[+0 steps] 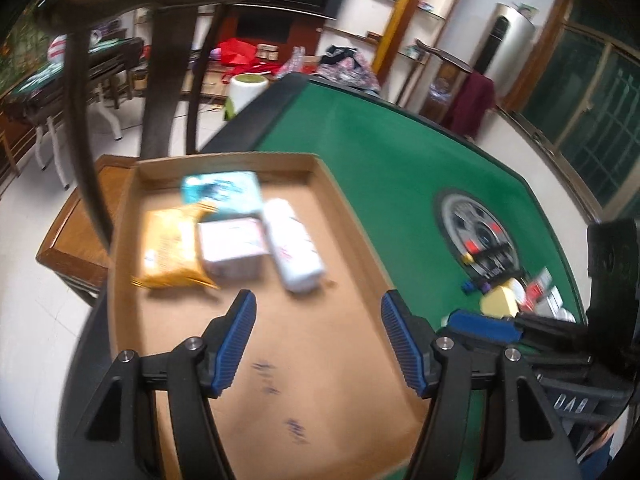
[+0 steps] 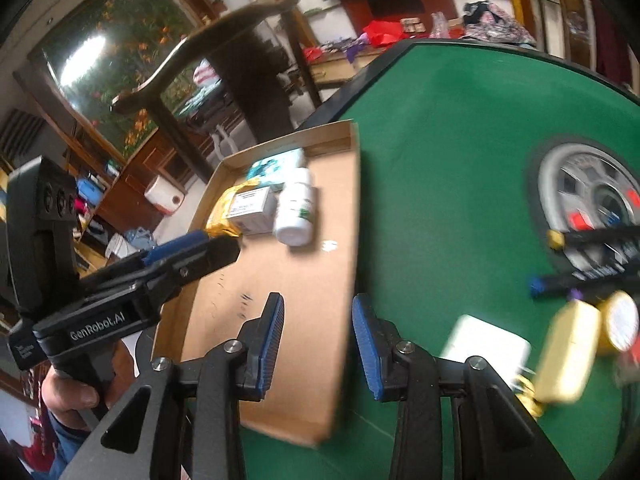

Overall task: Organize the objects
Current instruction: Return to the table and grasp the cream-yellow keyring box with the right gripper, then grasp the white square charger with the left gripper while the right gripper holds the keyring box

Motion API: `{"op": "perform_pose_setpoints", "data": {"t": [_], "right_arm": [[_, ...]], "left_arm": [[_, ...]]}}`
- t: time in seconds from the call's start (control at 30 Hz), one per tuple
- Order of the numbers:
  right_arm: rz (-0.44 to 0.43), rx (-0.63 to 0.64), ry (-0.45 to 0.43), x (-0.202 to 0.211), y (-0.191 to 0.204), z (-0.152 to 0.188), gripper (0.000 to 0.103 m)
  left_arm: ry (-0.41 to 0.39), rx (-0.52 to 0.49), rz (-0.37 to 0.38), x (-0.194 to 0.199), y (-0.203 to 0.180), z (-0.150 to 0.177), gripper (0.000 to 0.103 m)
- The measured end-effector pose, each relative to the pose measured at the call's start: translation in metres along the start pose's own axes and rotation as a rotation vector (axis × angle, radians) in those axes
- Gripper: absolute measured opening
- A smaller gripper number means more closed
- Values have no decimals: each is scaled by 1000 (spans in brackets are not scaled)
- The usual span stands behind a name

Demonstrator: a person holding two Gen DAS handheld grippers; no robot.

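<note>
Left gripper [image 1: 318, 336] seen nearest the lens, jaws held moderately wide with nothing between them, hovering over the bare near half of the cardboard tray [image 1: 348, 216]; right gripper [image 2: 318, 340] seen narrower, also empty, straddling the tray's right edge above the green table [image 2: 440, 160]. Four items noted already grouped at the tray's far end; unsorted pile [image 2: 580, 332] (yellow pieces, markers, a white card) lies on the felt to the right of both tools, well apart from the tray. Right gripper judged the nearer one; next pick judged to call for a rightward reach; long axis of the markers [image 2: 580, 276] runs roughly across the right wrist view.
</note>
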State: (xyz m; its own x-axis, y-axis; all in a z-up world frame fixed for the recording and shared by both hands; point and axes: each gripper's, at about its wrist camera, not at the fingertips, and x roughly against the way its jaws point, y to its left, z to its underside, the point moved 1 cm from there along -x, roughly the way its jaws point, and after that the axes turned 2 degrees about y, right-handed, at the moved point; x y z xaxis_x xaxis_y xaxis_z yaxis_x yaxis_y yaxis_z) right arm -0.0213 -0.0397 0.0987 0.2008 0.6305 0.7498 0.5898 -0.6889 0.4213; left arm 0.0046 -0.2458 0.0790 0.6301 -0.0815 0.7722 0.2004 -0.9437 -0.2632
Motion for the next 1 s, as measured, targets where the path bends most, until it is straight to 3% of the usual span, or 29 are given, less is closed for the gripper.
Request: {"op": "perform_pose_setpoints", "data": {"t": [0.1, 0.27, 0.5, 0.63, 0.7, 0.73, 0.77, 0.8, 1.0], "right_arm": [[63, -20, -62, 28, -26, 10, 42], [170, -91, -126, 55, -69, 23, 55], [227, -183, -120, 53, -101, 26, 55], [237, -194, -99, 38, -103, 27, 55], [263, -177, -79, 28, -102, 28, 54], [274, -170, -70, 24, -103, 28, 45], [281, -172, -56, 19, -105, 29, 24], [278, -183, -37, 15, -110, 31, 20], [267, -238, -71, 34, -122, 34, 19]], "left_arm": [[7, -33, 30, -1, -27, 8, 64], [35, -100, 68, -14, -75, 25, 67], [62, -225, 50, -38, -135, 48, 67], [59, -269, 24, -44, -148, 58, 68], [61, -273, 4, -47, -150, 60, 69], [62, -274, 1, -48, -148, 59, 69], [62, -278, 0, -49, -149, 59, 70], [65, -281, -2, -50, -149, 59, 70], [84, -311, -32, -59, -157, 57, 78]]}}
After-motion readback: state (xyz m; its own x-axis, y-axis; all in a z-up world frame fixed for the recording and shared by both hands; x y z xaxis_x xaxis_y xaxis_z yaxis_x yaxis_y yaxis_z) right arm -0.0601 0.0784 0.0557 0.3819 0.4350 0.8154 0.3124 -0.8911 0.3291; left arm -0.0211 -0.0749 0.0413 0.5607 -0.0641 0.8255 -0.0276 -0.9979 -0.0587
